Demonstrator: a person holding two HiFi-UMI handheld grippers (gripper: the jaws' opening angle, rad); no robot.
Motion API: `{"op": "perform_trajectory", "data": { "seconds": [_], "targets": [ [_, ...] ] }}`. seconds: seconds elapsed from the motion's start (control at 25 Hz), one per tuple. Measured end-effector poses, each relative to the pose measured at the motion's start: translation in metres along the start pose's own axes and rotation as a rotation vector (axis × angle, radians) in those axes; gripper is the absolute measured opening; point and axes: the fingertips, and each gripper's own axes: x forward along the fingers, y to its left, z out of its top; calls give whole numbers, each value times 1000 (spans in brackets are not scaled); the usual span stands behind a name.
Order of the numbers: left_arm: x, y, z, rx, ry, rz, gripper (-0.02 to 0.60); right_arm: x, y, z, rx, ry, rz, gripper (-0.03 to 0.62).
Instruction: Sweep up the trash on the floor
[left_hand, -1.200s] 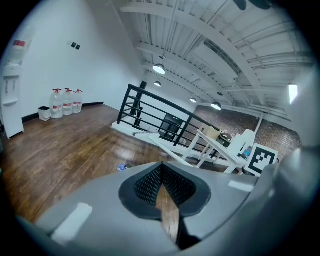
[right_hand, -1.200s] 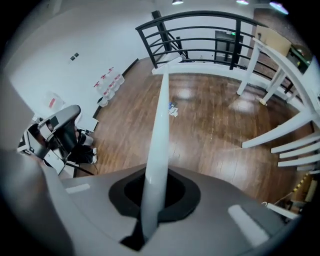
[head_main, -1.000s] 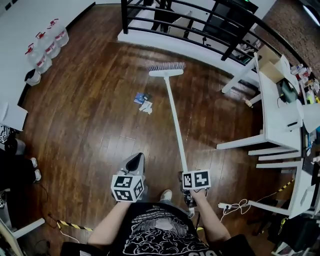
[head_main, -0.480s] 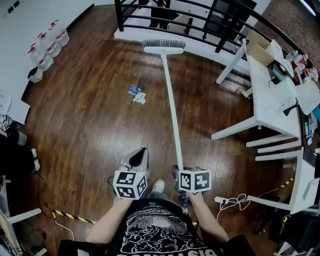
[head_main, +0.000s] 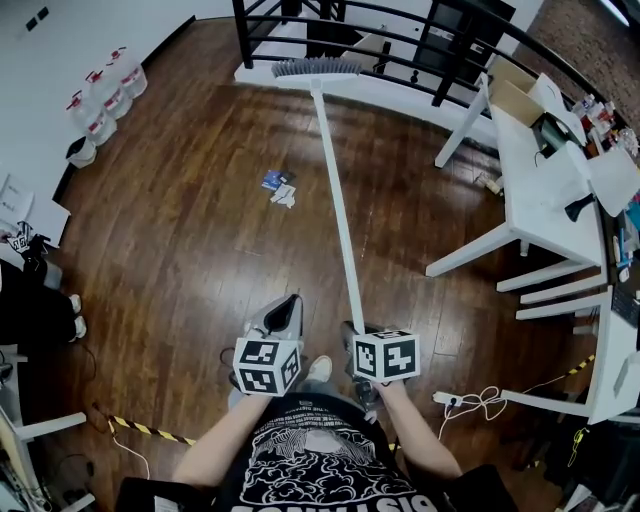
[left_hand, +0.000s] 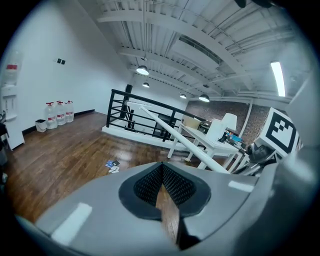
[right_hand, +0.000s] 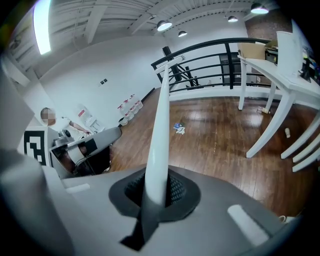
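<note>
Our right gripper (head_main: 352, 338) pinches the broom (head_main: 337, 210) by its handle; the fingers of the left gripper (head_main: 284, 312) seem pressed together, empty. The trash (head_main: 280, 187) lies toward the far edge of the floor (head_main: 170, 260), left of the handle. We should swing the bristles (head_main: 318, 68) beyond it, then pull back steadily.

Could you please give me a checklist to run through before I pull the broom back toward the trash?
1. Hold: right claw shut on broom handle, ok.
2. Support: left claw steadying the handle, not ok; it is shut on nothing.
3. Reach: broom head beyond the trash, ok; it lies near the railing.
4. Line: head in line with trash, not ok; it sits to the trash's right.
5. Contact: bristles touching the floor, cannot tell.
</note>
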Motion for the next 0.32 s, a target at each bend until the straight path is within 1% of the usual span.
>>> {"op": "perform_trajectory", "data": {
  "seconds": [0.32],
  "targets": [
    [-4,-2,-4,0,3,-1,5,2,5,-9,-3,18,2,0]
  ]
}}
